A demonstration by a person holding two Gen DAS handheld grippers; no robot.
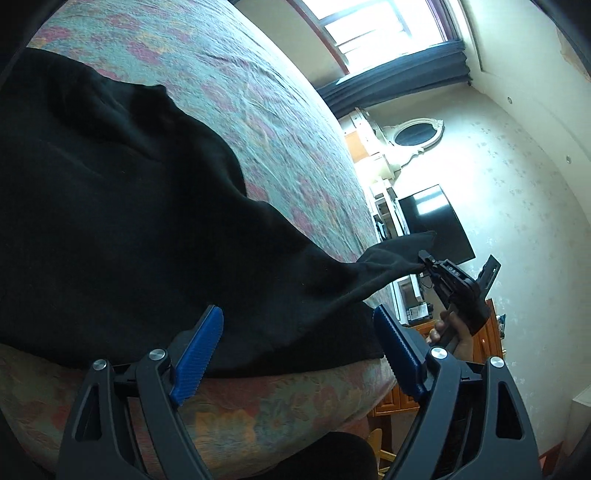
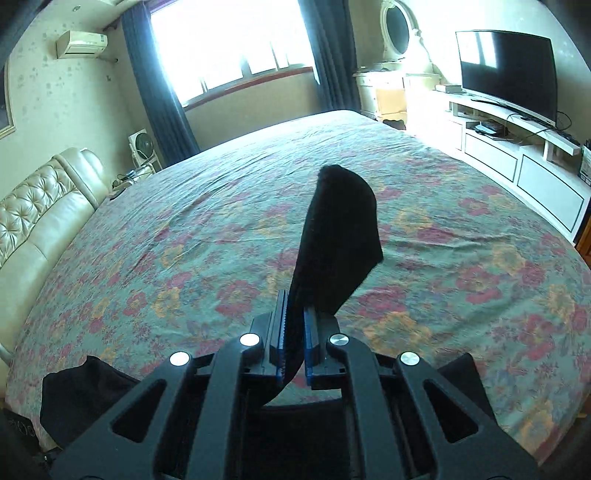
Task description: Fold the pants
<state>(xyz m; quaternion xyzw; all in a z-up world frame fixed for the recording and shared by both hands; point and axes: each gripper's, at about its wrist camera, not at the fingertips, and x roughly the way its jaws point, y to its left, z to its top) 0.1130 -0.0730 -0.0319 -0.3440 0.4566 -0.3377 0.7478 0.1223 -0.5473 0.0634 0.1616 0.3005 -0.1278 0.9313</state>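
While the black pants point(image 1: 129, 206) lie spread over the floral bedspread point(image 1: 266, 110), one corner is lifted off toward the bed edge. Right gripper point(image 2: 294, 328) has jaws together, clamped on that corner; a flap of the fabric stands up past the blue pads point(image 2: 309, 339). In the left wrist view the right gripper point(image 1: 424, 260) shows small at the pulled corner, the person's hand point(image 1: 452, 334) on its handle. Left gripper point(image 1: 295, 354) sits just off the near hem, jaws wide apart, nothing between the blue pads point(image 1: 197, 358).

Around: window point(image 2: 236, 48) with dark curtains point(image 2: 155, 81), air conditioner point(image 2: 82, 43) on the wall, tufted cream headboard point(image 2: 40, 206), small fan point(image 2: 142, 142), oval mirror point(image 2: 397, 26), curved TV point(image 2: 506, 74) on a white console point(image 2: 517, 155). Wooden cabinet point(image 1: 487, 332) beyond the bed corner. Nothing sits on the bed between the grippers and the pants.

Writing: small white letters on the right gripper body in the left wrist view, too small to read.
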